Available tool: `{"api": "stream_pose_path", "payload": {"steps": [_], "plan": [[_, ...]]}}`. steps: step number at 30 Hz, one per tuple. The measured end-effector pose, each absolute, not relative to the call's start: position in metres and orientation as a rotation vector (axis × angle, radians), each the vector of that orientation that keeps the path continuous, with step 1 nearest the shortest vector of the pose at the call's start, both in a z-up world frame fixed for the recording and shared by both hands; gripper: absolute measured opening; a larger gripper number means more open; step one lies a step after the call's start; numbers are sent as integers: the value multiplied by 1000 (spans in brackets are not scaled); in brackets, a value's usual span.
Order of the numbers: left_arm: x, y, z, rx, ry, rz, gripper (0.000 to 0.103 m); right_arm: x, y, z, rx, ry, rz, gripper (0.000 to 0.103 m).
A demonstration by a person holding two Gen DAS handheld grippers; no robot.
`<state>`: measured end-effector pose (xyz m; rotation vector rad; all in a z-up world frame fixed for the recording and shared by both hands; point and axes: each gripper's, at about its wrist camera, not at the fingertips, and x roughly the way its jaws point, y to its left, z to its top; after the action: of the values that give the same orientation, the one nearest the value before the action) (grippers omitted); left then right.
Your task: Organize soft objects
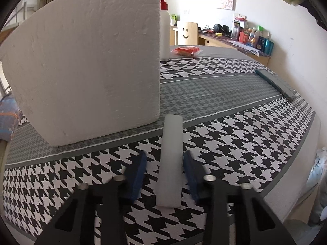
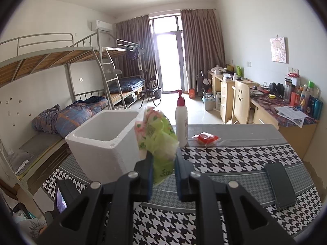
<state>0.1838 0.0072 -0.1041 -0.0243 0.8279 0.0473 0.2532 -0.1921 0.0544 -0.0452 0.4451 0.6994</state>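
Covering the table (image 2: pixel 235 157) in a dormitory room is a black-and-white houndstooth cloth. My left gripper (image 1: pixel 165 164) straddles a pale foam strip (image 1: pixel 170 159) lying near the table's front edge; its right pad touches, its left stands apart. My right gripper (image 2: pixel 163 168) clamps a green plastic packet (image 2: pixel 157 138) beside the open foam box (image 2: pixel 106 143). A pump bottle (image 2: pixel 181 120) stands behind.

Daylight pours through the balcony door (image 2: pixel 167 61), blown out to white glare. The room is bright, shadows soft. Both views bend hard at the dark round edges; the left blue fingers (image 1: pixel 136 175) look slightly blurred.
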Motion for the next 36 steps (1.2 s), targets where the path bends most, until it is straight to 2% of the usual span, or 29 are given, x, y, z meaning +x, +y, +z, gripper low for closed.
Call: {"api": "stream_pose_path", "payload": {"steps": [1,10,36], "plan": [[183,6,-104,-23,831,41,22,253,-192,54,-45,445,701,21],[183,5,-101,-34,823,27,13,253,-190,56,-49,438,710,21],[145,6,-31,3,617,-113,13,247,-183,68,-55,404,722,21]]}}
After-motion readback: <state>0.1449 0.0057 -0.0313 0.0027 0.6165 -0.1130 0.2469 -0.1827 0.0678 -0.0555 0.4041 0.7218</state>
